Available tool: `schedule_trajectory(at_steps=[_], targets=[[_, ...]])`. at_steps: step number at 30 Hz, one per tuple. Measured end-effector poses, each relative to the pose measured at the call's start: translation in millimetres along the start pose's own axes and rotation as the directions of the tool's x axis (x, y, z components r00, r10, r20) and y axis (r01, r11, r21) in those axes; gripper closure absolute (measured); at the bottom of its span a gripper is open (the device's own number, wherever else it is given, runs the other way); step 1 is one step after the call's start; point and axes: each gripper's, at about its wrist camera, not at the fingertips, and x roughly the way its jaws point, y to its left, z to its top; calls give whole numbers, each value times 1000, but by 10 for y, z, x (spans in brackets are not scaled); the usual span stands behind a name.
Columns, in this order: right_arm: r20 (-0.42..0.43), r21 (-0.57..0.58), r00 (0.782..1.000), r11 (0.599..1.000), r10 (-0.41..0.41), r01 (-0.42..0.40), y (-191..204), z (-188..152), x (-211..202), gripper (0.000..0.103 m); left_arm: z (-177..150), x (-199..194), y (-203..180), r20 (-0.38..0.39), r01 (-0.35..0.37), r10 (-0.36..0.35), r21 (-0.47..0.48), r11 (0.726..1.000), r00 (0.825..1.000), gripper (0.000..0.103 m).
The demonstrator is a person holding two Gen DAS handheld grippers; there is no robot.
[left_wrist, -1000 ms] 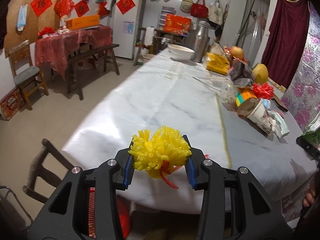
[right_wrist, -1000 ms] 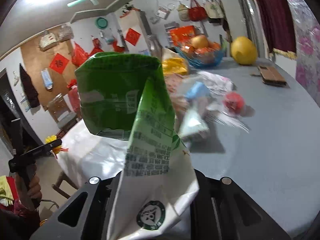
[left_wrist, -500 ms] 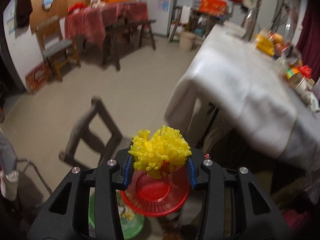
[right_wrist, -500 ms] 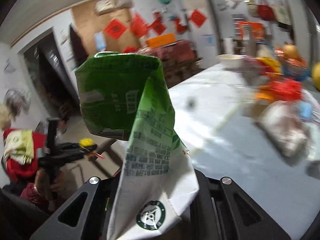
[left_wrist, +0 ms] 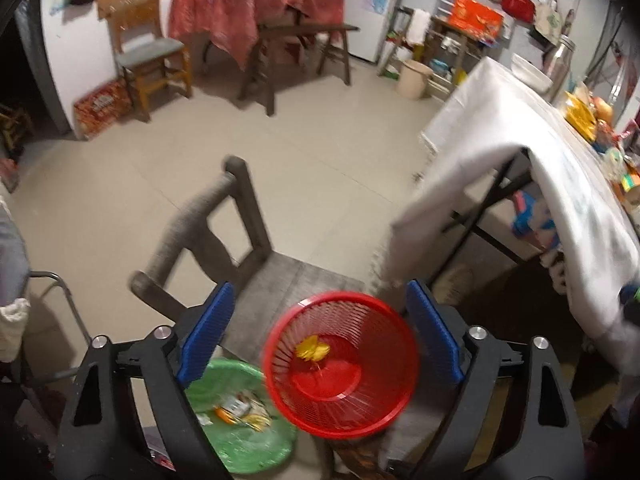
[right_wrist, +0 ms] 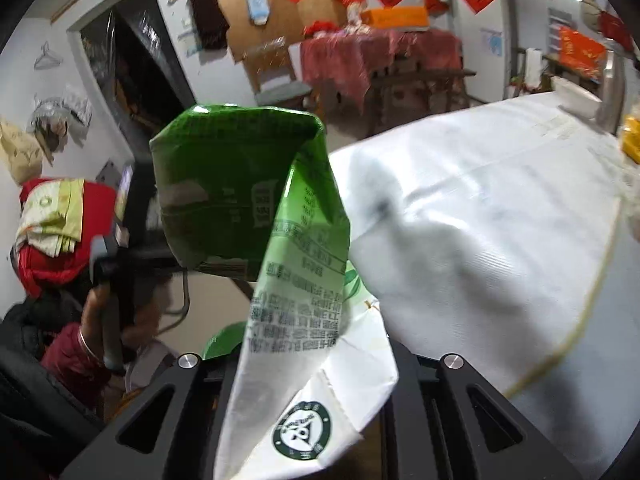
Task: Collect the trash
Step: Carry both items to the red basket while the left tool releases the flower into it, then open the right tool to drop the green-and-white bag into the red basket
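**Left jaws spreading over the red basket; right gripper clamped on a green carton**

The left gripper point(left_wrist: 320, 322) points steeply down with its blue pads point(left_wrist: 206, 334) far apart and still parting; nothing is pinched between them. Below the gap sits a red mesh wastebasket point(left_wrist: 342, 366), its round mouth facing the camera, and inside it, against the upper part of the wall, is a yellow frilly ornament point(left_wrist: 312, 350), clear of both pads. Touching the basket's lower left rim in the view is a green plastic basin point(left_wrist: 240, 428) holding scraps and wrappers. Behind both stands a dark wooden chair point(left_wrist: 224, 240), its seat just beyond the basket's rim. To the right, a folding table under a white cloth point(left_wrist: 520, 152) hangs over the floor, with fruit and packets crowded at its far end.

The right gripper point(right_wrist: 312, 364) is closed tight on a flattened green-and-white drink carton point(right_wrist: 280, 264), which rises out of the jaws and fills the middle of that view; the pads themselves are hidden behind it. To the right of the carton spreads the white tablecloth point(right_wrist: 480, 220). To the left, a hand point(right_wrist: 100, 312) in a dark red sleeve grips the handle of the other gripper, and a sliver of green basin rim point(right_wrist: 220, 340) shows just beside the carton's lower edge.
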Motion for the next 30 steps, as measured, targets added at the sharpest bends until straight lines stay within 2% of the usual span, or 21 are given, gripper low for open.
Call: schedule_trajectory(at_steps=[5,7,8,9,16,23,30], targets=[[-85,-67,995,997,42,-48,292,69,385,86,100,-191,122,60,-44,45,-27,999,997,9],[-110,-89,992,993,64,-74,351,110,470,63,146,-300,180,91,-71,74,-39,997,993,9],[-103,-92,993,993,57,-67,371,135,495,41,163,-339,192,99,-79,83,-41,996,992,9],[-80,-99,996,994,40,-48,383,164,498,37,180,-379,211,109,-90,94,-44,995,990,9],[-14,-77,1000,997,22,-23,246,143,240,37,222,-464,154,129,-80,84,-35,996,988,7],[62,-22,998,1000,-14,16,57,-90,-71,28,231,-534,-182,139,-53,48,33,998,989,7],[182,45,978,994,-103,97,-248,-215,-510,18,275,-626,-614,152,3,-17,90,996,988,7]])
